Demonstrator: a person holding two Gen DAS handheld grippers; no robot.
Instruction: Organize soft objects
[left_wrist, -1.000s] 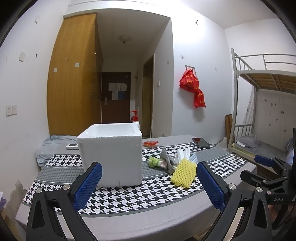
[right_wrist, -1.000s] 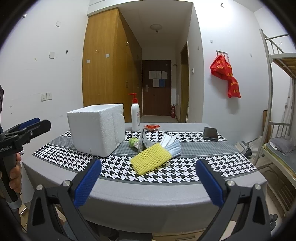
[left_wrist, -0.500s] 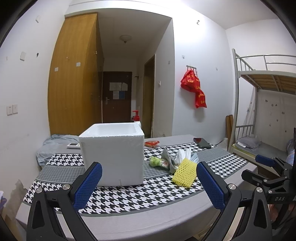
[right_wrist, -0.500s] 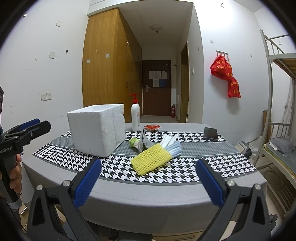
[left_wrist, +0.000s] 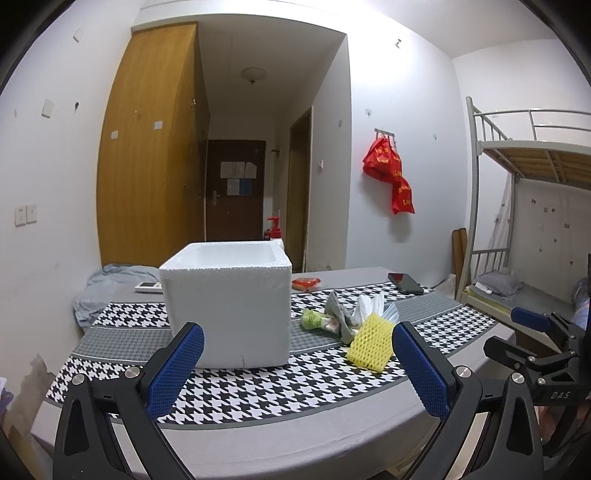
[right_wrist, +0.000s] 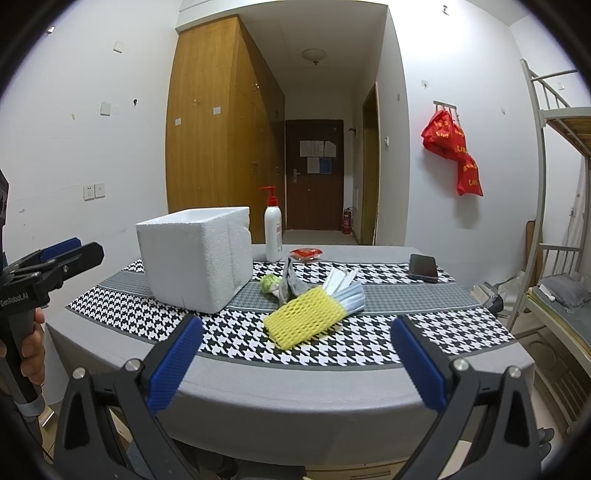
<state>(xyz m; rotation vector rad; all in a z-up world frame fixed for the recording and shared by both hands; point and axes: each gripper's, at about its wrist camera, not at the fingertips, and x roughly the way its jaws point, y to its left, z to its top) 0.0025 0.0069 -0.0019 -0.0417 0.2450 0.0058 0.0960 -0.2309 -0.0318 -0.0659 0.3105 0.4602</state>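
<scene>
Nearest: L gripper (left_wrist: 295, 365) jaws spread wide, nothing between the blue pads (left_wrist: 177, 369), touching nothing; hangs short of the table edge (left_wrist: 295, 435). R gripper (right_wrist: 295, 363) same: wide open, empty, also short of the near edge. R gripper also seen side-on at right of the L view; L one at far left of the R view, a hand (right_wrist: 31, 350) round its handle.

Container: white foam box (left_wrist: 227, 306), open top, upright on the houndstooth cloth (left_wrist: 258, 387), left-centre. Only the inner rim shows in the L view; contents cannot tell. R view shows outer walls only.

Soft items in a pile just right of the box, on the cloth, apart from both grippers:
- yellow foam net sleeve (right_wrist: 304, 317), nearest, lying flat
- pale blue pleated piece (right_wrist: 351, 295) touching its far end, white strips (right_wrist: 340, 277) sticking up behind; could be masks, not sure
- grey cloth (right_wrist: 290, 282), crumpled, standing up
- green item (right_wrist: 269, 282) beside it, partly hidden by the grey cloth; unidentifiable

Farther: pump bottle (right_wrist: 273, 236) behind the box; in the L view only its red pump shows above the rim. Red packet (right_wrist: 306, 253), dark phone (right_wrist: 423, 267) at the far side. Bluish fabric heap (left_wrist: 107, 291) at far left, cut off by the table edge.
</scene>
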